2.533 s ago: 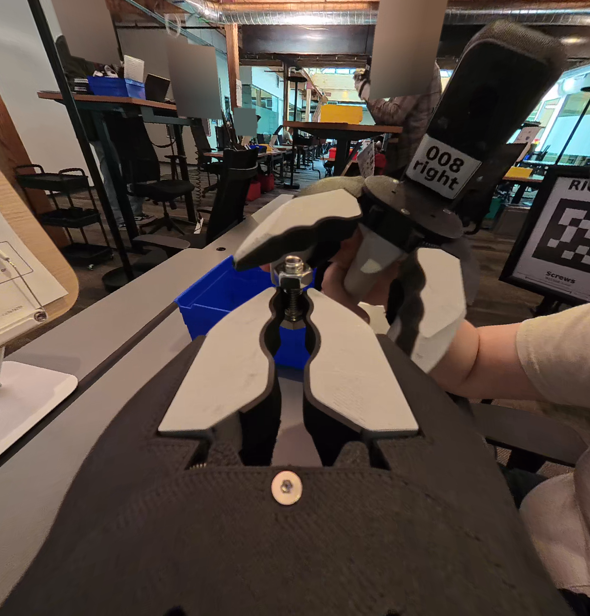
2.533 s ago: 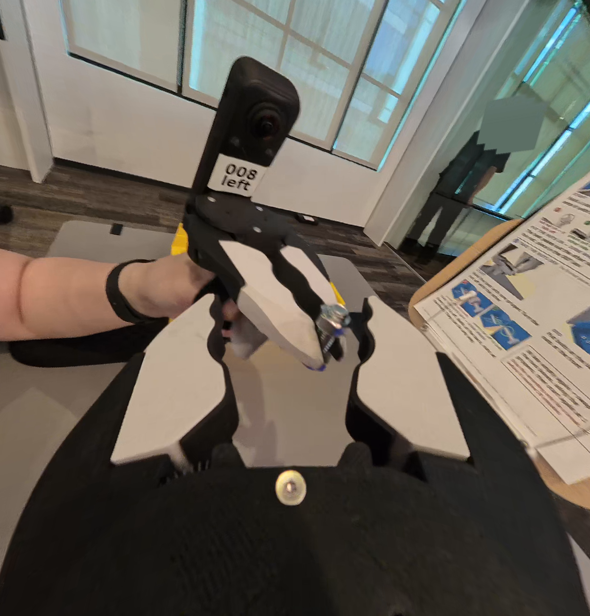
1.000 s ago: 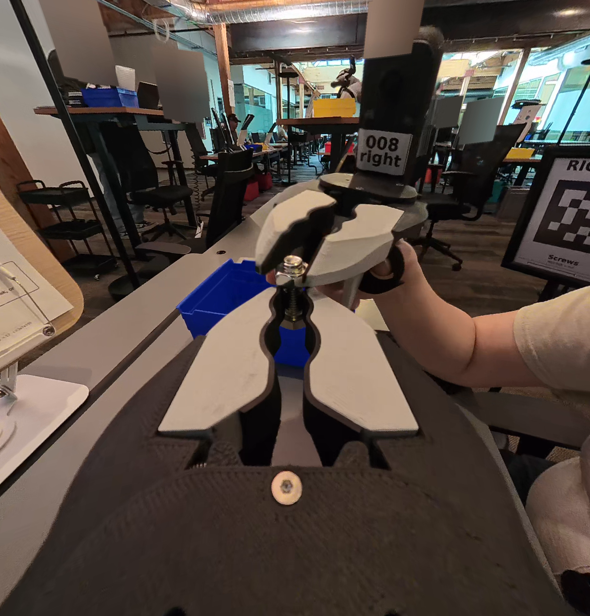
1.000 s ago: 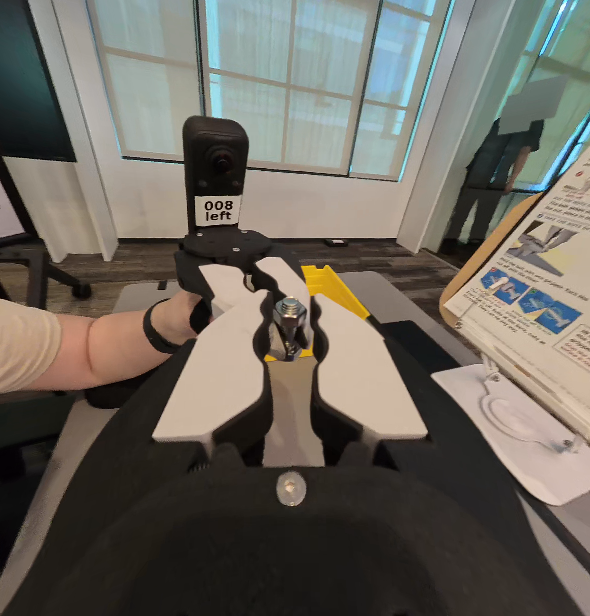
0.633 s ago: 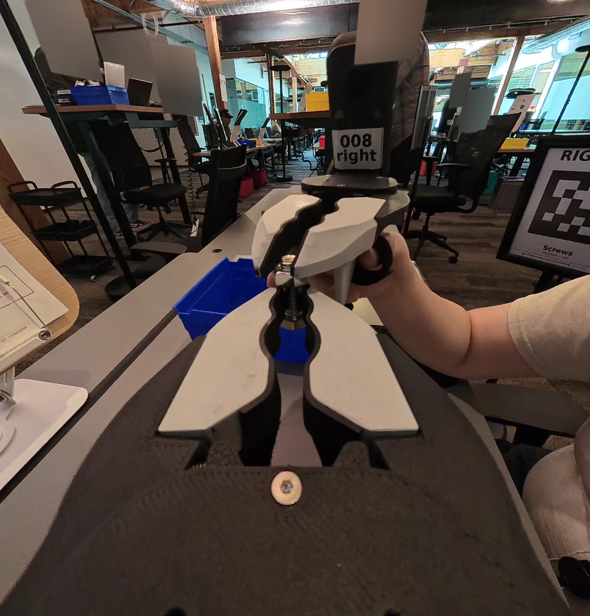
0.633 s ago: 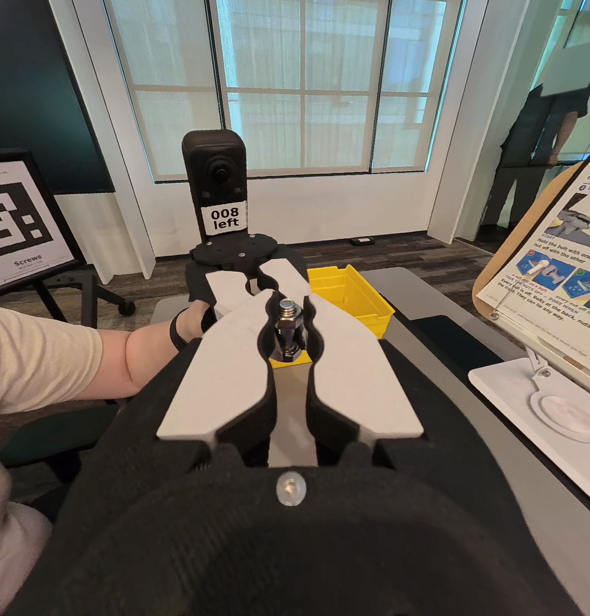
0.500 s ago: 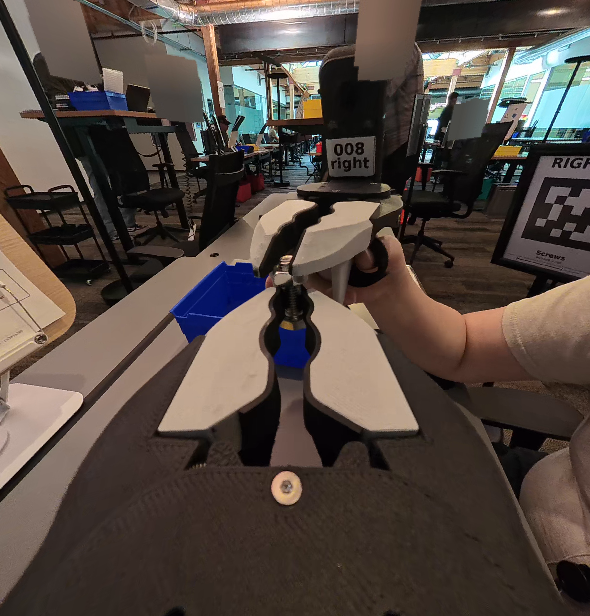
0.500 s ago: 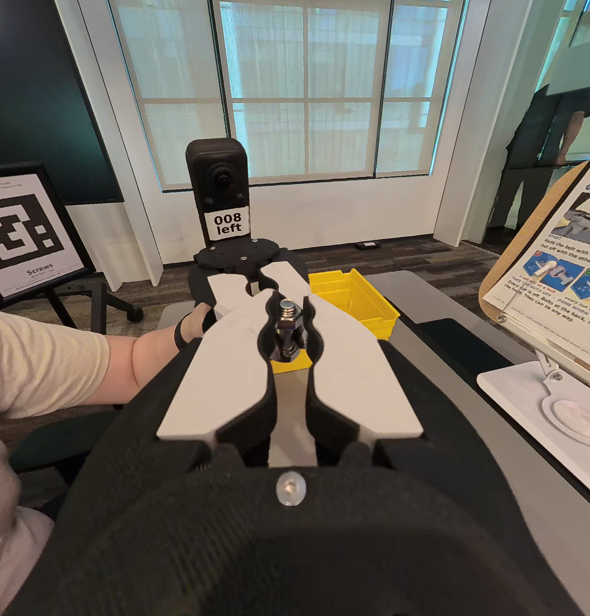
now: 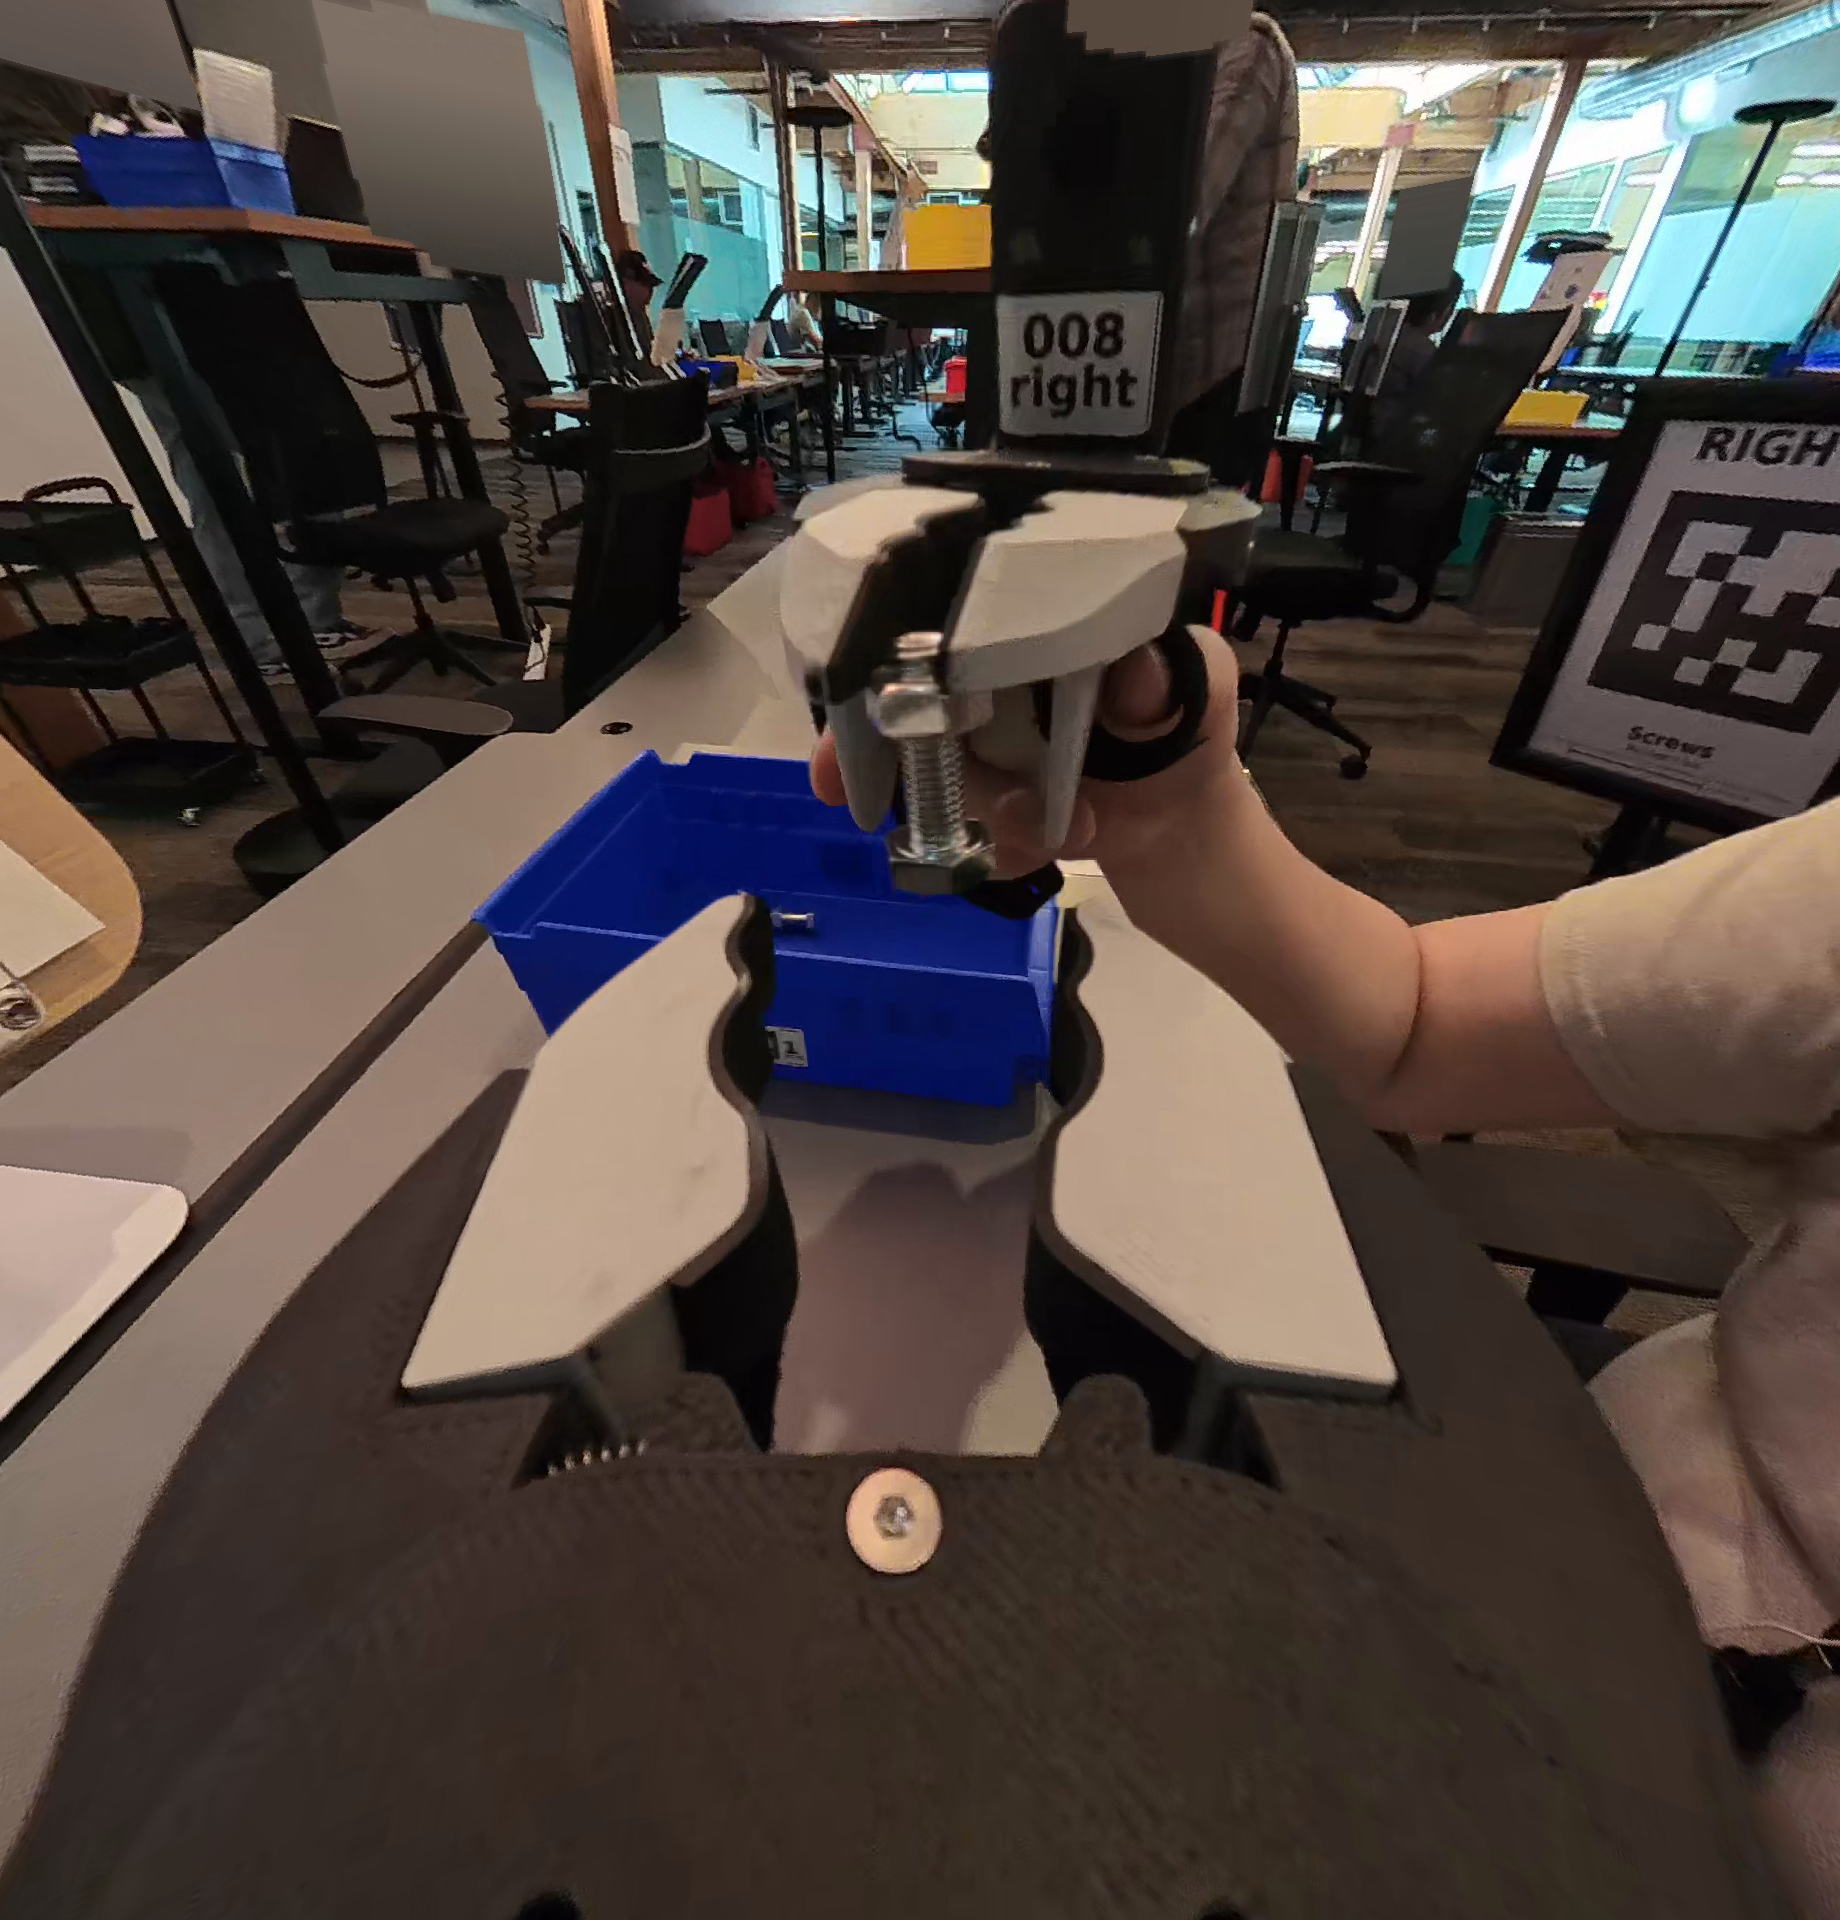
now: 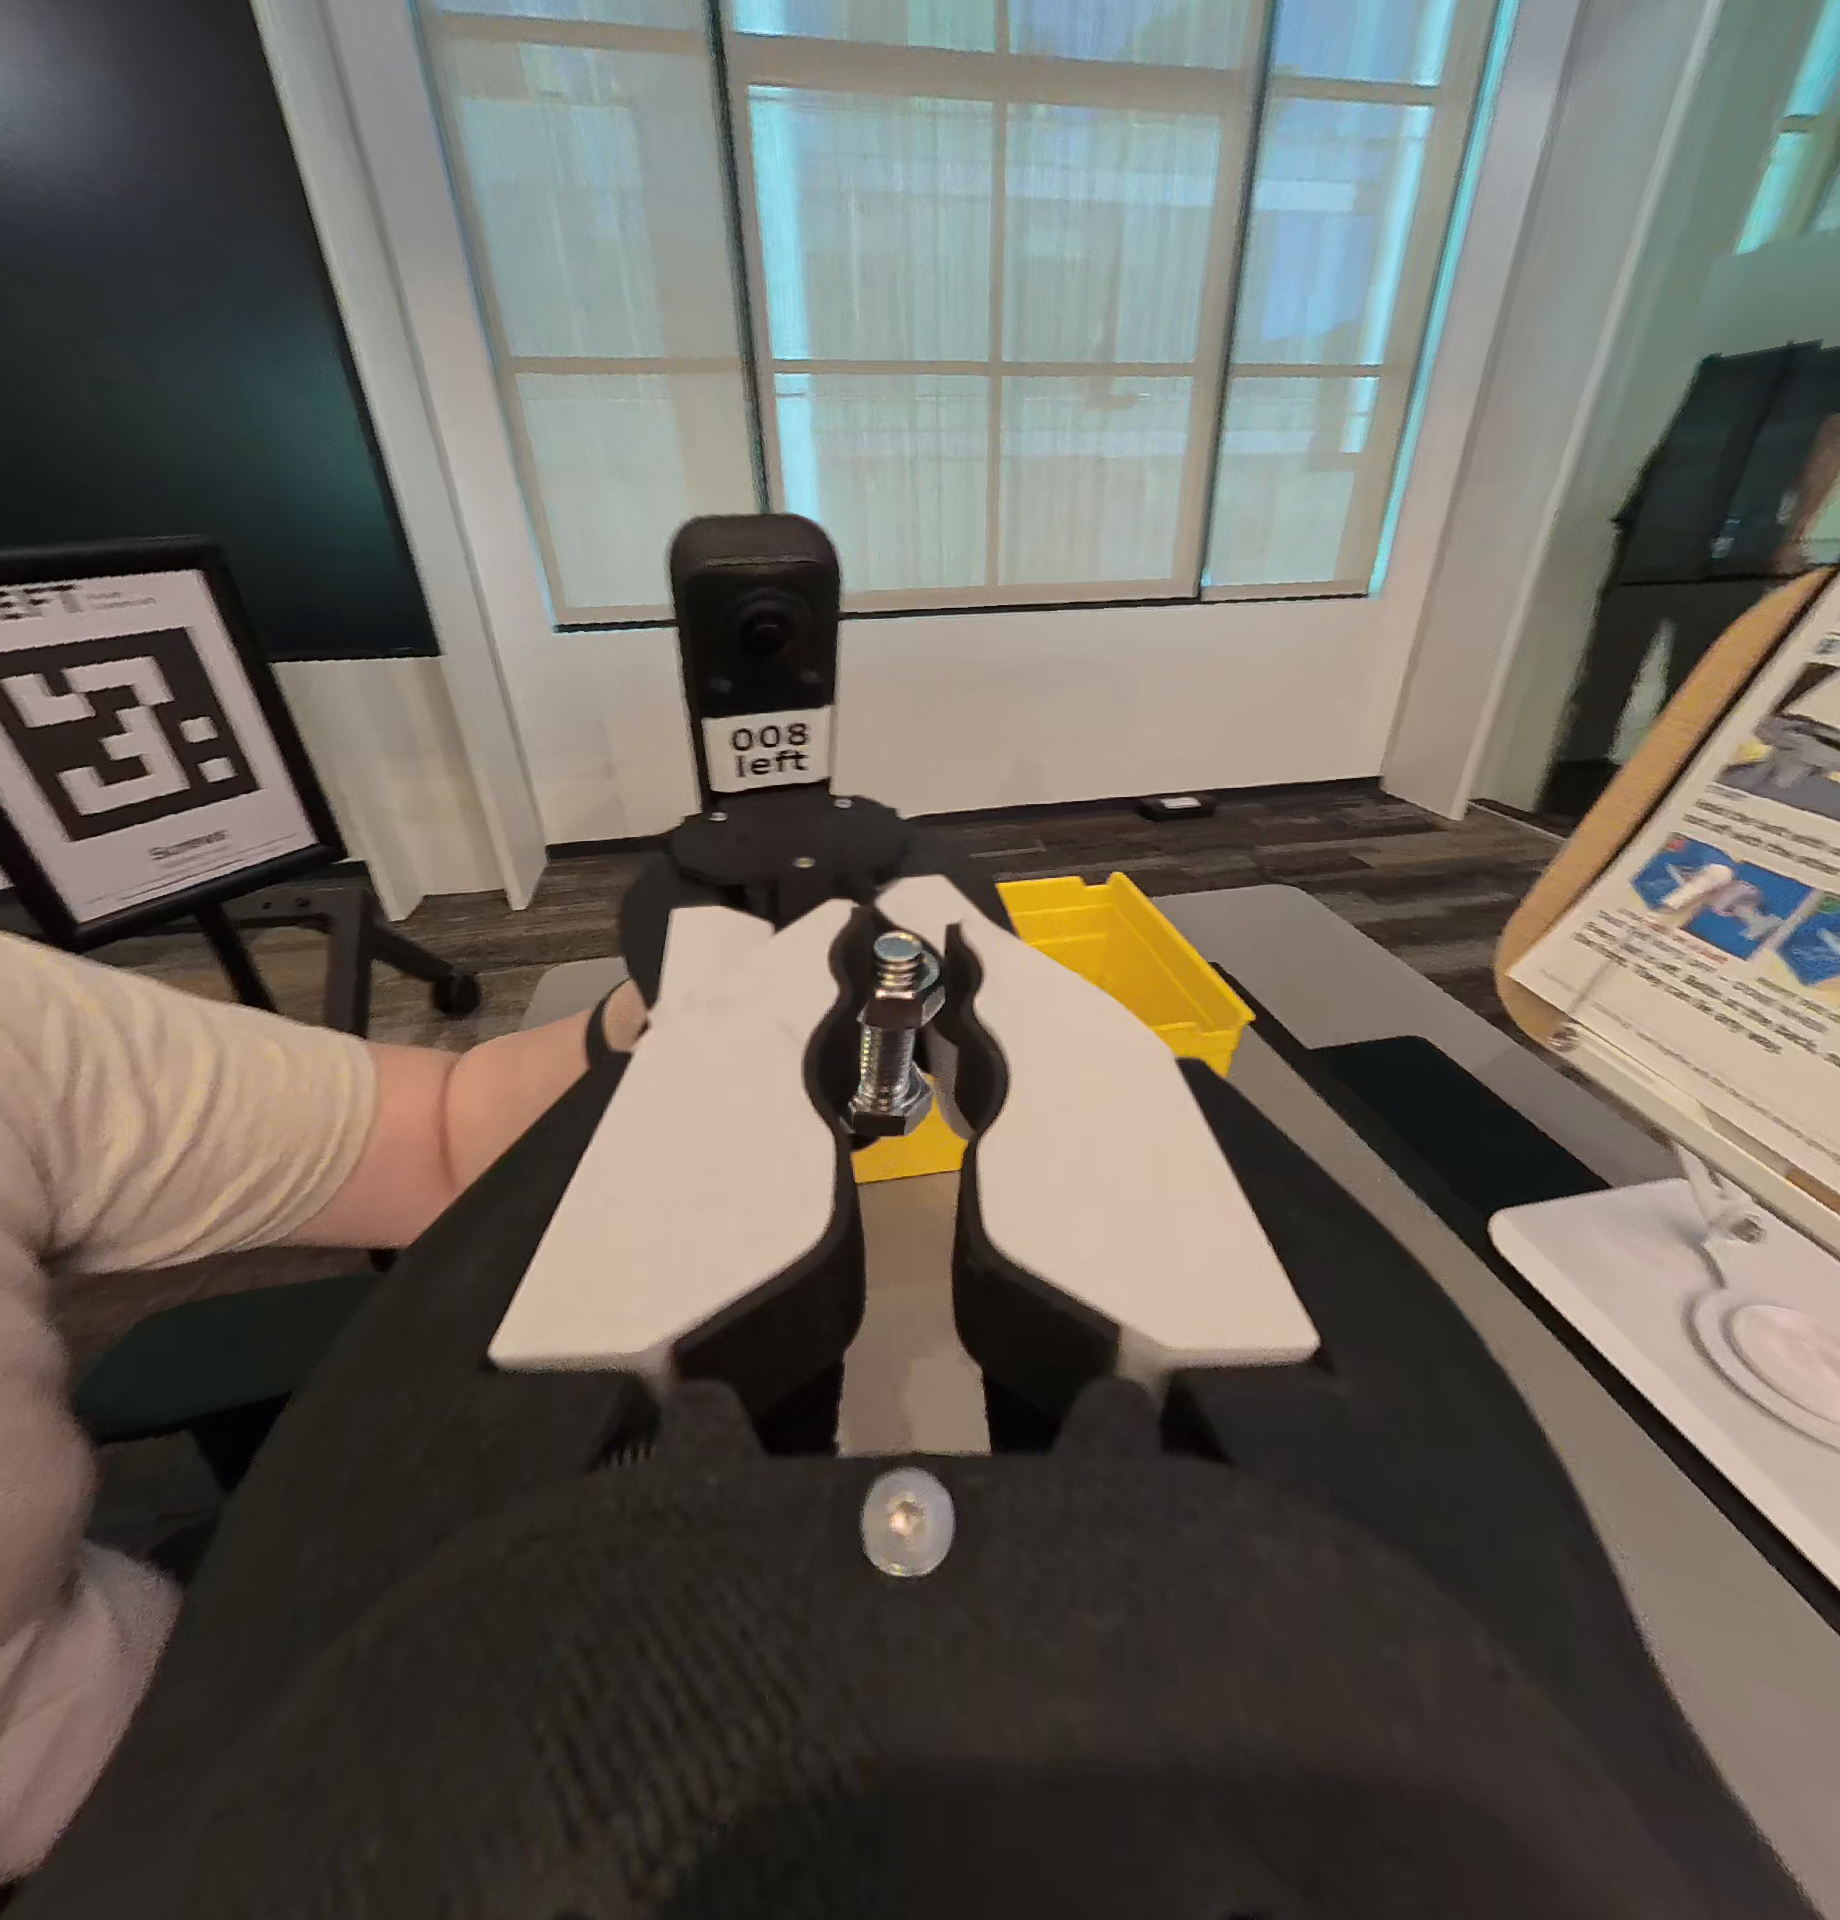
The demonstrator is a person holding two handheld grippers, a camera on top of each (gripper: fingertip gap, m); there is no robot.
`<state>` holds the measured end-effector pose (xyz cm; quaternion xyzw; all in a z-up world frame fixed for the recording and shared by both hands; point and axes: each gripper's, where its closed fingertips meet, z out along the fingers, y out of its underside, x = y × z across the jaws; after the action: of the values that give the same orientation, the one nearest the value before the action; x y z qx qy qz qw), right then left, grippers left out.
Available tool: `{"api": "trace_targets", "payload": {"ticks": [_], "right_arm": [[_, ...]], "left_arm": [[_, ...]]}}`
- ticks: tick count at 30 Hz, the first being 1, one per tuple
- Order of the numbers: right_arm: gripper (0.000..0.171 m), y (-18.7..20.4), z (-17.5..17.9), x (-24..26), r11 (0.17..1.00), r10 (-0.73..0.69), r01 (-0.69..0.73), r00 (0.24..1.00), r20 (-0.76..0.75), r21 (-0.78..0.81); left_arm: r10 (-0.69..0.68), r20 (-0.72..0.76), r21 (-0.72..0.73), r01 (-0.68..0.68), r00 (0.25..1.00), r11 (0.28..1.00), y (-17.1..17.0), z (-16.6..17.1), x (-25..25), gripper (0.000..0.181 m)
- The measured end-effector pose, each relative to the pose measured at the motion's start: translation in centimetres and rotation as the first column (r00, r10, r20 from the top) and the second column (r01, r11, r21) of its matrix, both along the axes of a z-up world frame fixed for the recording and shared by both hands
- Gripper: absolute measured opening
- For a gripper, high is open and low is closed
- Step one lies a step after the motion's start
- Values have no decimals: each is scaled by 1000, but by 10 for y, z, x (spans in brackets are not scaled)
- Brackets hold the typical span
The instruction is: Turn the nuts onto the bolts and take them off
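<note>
My right gripper is shut on a steel nut threaded near the end of a bolt. In the left wrist view the right gripper holds that nut, and the bolt hangs down from it with its hex head at the bottom. My left gripper is open and empty, just below and in front of the bolt head, not touching it. Both grippers are held above the grey table.
A blue bin stands on the table behind the left gripper, with a small bolt inside. A yellow bin stands at the far end. An instruction board on a white stand is beside it. Marker signs stand off the table. The left gripper's tips are roughly 5 cm from the right gripper's.
My left gripper has opened, let go of the bolt and drawn back a little. The right gripper keeps the nut, and the bolt now hangs free from it.
</note>
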<state>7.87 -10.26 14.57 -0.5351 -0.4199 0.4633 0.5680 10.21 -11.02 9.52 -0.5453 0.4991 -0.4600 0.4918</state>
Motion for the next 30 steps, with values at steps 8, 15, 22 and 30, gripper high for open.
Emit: {"api": "trace_targets", "payload": {"ticks": [8, 15, 22, 30], "right_arm": [[13, -16, 0, 0, 991, 133, -133, 991, 5, -5], [14, -29, -3, -5, 977, 212, -212, 977, 19, 18], [14, -70, -4, -8, 900, 428, -430, 903, 39, 75], [15, -68, -4, -9, 915, 358, -363, 932, 60, 176]], "left_arm": [[-162, 61, -56, 165, 985, 985, -22, 5, 4, 40], [-249, 68, -37, 252, 966, 967, -37, 4, 7, 34], [-447, 107, -43, 453, 888, 891, -72, 10, 3, 23], [-363, 50, 61, 360, 930, 931, -66, 8, 5, 19]]}}
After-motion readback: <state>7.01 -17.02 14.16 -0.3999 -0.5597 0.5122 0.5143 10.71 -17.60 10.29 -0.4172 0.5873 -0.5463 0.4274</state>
